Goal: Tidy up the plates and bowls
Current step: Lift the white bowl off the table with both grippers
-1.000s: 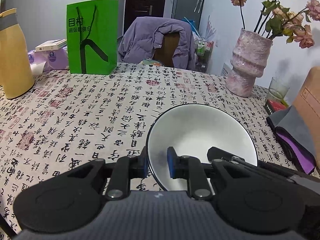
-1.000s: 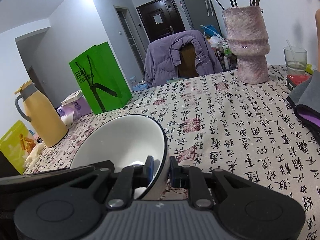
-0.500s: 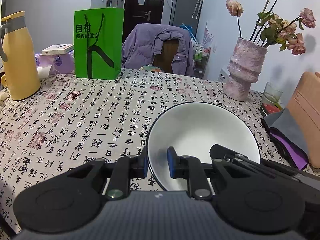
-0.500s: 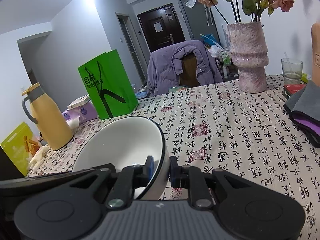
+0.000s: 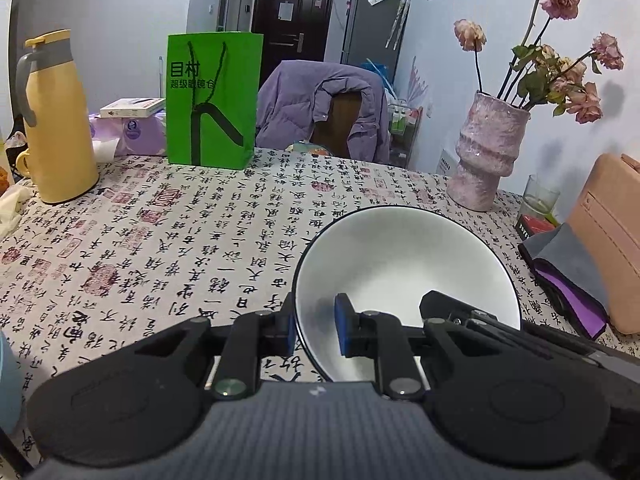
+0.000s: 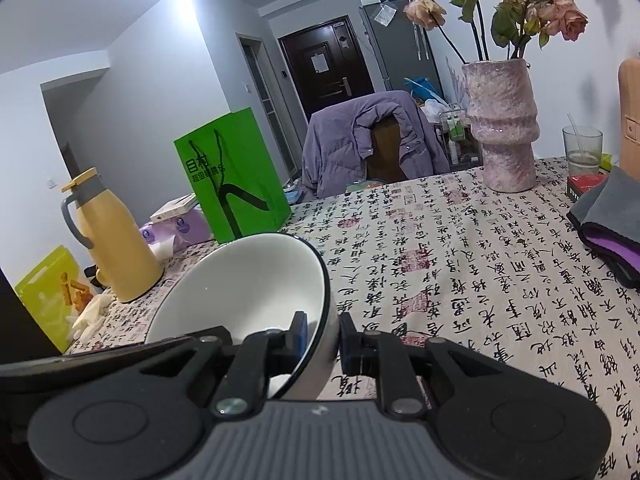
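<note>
A white bowl (image 5: 400, 264) with a thin dark rim hangs tilted above the calligraphy-print tablecloth (image 5: 160, 248), held from both sides. My left gripper (image 5: 316, 324) is shut on its left rim, one blue pad inside the bowl and one outside. In the right wrist view the same bowl (image 6: 248, 284) sits low at the left, and my right gripper (image 6: 322, 336) is shut on its right rim. The right gripper's black fingers (image 5: 444, 304) also show inside the bowl in the left wrist view.
A yellow thermos (image 5: 56, 120) and a green paper bag (image 5: 212, 100) stand at the far left. At the right are a pink vase of roses (image 5: 488, 152), a glass (image 5: 540, 196), a grey and purple cloth (image 5: 568, 272) and a tan box (image 5: 612, 232). A chair with a purple jacket (image 5: 320, 108) is behind the table.
Both grippers have risen and drawn back from the far side of the table with the bowl between them. More of the room and the thermos now shows. Neither grip has altered.
</note>
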The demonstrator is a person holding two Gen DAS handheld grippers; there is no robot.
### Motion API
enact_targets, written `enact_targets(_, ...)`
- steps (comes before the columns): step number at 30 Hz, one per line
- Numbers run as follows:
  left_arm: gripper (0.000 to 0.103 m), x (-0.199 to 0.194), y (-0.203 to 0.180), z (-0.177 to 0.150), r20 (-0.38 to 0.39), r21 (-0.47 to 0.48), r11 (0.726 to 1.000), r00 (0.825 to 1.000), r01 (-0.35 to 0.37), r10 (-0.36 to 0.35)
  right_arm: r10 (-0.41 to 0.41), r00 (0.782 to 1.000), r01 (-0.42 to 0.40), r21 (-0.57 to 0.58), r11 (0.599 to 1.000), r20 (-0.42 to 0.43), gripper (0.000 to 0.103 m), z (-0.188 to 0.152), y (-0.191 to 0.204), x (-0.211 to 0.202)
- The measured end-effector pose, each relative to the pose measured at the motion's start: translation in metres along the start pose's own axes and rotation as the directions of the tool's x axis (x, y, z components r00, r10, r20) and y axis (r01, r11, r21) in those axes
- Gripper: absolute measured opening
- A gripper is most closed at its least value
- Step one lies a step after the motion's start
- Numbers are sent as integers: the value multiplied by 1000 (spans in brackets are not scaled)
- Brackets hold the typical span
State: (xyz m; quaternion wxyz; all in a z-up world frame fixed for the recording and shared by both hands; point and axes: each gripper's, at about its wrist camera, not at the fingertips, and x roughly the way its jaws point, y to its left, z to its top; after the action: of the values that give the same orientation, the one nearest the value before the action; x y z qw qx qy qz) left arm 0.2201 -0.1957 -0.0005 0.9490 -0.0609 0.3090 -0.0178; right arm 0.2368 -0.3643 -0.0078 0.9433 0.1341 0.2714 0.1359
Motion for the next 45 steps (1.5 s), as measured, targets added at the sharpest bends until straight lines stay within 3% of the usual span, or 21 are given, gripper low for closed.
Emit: enact_targets(45, 18, -84, 83, -16, 74, -90, 996, 997, -15, 21, 45, 998, -43, -80, 996, 32, 16, -26, 100, -45)
